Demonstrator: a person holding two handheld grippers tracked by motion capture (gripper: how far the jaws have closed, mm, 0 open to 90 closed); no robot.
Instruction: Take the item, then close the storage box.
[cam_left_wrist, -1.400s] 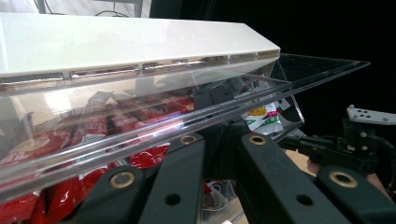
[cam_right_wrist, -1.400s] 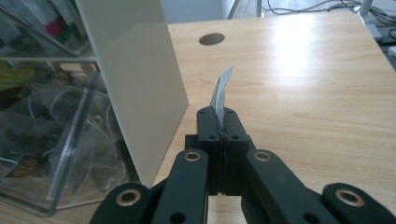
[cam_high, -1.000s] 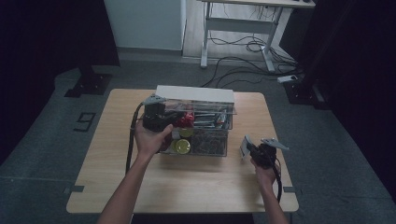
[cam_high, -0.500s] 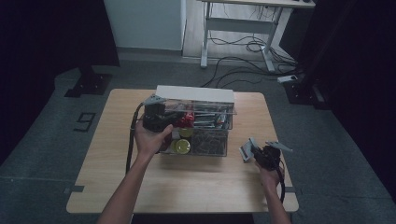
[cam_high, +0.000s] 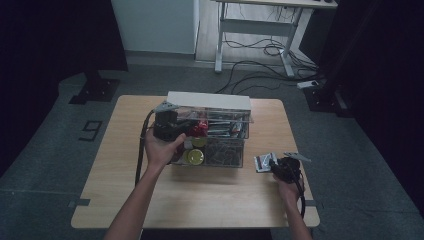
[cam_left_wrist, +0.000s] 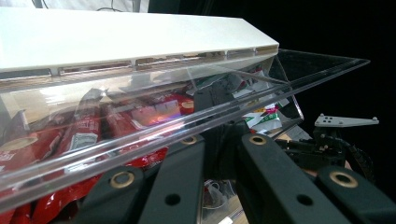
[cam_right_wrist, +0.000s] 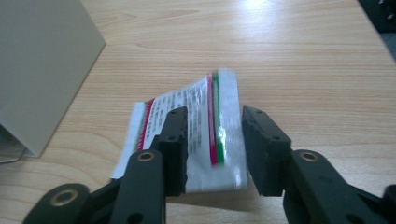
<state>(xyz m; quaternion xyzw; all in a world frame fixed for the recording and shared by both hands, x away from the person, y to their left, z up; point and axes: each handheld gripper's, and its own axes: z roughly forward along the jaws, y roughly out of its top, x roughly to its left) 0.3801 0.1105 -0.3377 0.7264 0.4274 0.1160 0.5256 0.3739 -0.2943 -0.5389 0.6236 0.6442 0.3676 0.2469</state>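
At the table's left, the left gripper (cam_high: 167, 125) stays clamped on the clear organizer's lid (cam_left_wrist: 261, 100), while the right gripper (cam_right_wrist: 212, 149), jaws just opening, straddles a light, floppy sachet (cam_right_wrist: 196, 126) (best pinched at one edge) on the wood.

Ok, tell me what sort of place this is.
Probably a lab or recording studio, not a home: a lone wooden table on grey carpet, black curtains around it, and loose cables under a desk behind.
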